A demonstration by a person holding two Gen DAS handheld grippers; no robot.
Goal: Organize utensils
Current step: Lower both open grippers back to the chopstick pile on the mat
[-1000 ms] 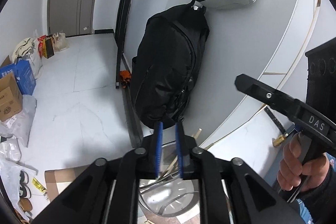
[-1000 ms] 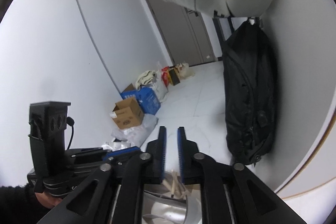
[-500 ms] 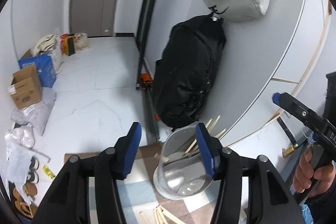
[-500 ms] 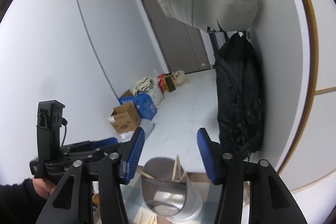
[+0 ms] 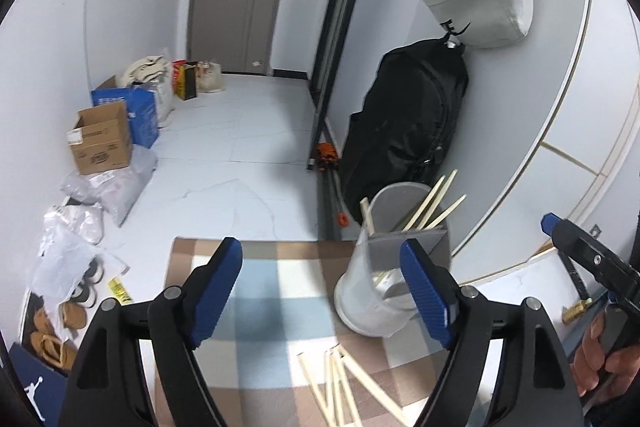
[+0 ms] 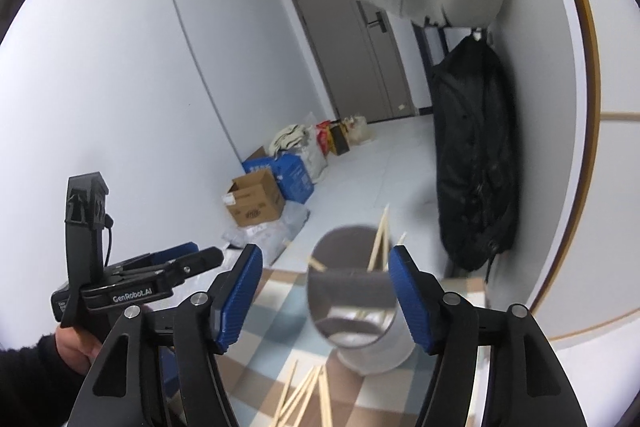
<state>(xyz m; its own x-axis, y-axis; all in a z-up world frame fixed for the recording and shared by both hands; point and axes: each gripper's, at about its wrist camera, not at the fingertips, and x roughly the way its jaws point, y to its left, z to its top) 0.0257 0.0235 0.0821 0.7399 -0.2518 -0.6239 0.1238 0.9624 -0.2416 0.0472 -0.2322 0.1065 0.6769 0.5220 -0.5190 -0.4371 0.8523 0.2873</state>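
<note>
Risk: the tall pale plastic utensil holder (image 5: 384, 279) may tip if a jaw bumps it, judging by its slim shape.
Left gripper (image 5: 320, 291): jaws spread after just opening, nothing between them.
Right gripper (image 6: 326, 297): likewise spread, empty.
Loose wooden chopsticks (image 5: 348, 387): lower centre, on the checked mat (image 5: 272, 291), below the holder.

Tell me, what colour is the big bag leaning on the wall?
Black. The backpack shows best in the left wrist view.

Both grippers' fingers (image 5: 218, 291) (image 6: 412, 301) just opened, pulled back; nothing between.
</note>
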